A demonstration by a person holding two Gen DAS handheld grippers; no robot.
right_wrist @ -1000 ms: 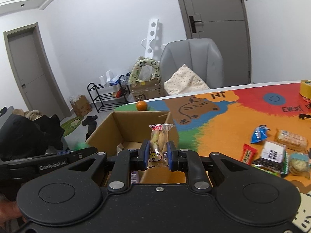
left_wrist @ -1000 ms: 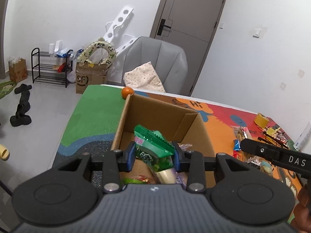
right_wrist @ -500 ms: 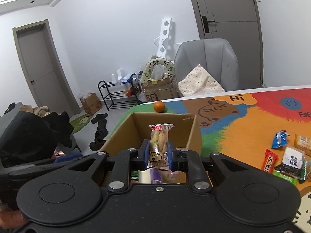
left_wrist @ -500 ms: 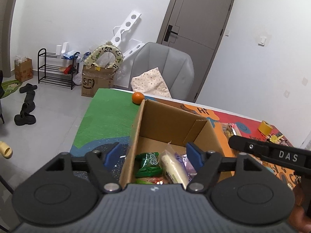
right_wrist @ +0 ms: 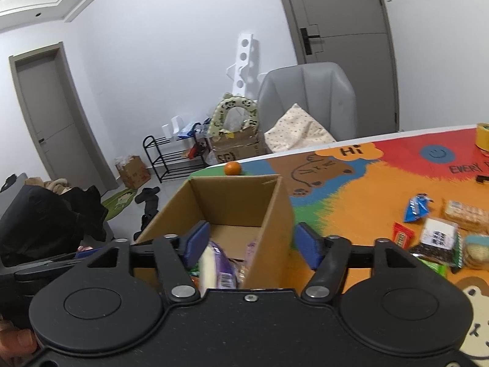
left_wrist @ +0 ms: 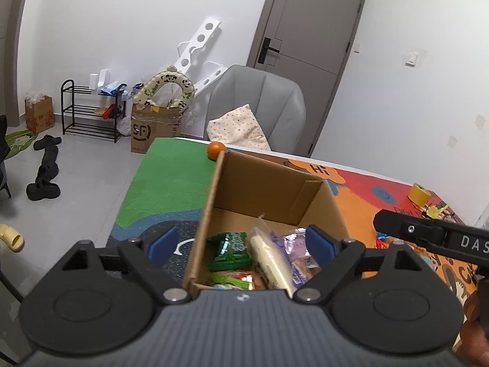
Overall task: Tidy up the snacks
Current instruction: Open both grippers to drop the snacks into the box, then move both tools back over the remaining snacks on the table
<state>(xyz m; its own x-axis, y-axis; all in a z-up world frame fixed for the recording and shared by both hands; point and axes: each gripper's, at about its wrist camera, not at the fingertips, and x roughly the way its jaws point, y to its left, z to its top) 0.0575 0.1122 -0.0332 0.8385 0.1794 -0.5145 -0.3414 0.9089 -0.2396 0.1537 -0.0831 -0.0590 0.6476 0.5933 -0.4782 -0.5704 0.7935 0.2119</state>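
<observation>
Colourful table mat holds the cardboard box; both the left gripper and the right gripper are opening their jaws and grip nothing, so a finger may catch the box wall.

My two wrist feeds come in evenly and brightly lit by soft, diffuse room light whose source I can't see, leaving only faint shadows inside the cardboard box and no harsh glare on the white walls. The fisheye lenses bow the door frame and wall edges and darken the extreme corners. On my right feed a pale snack packet inside the box is smeared with motion blur, while the rest stays reasonably sharp.
</observation>
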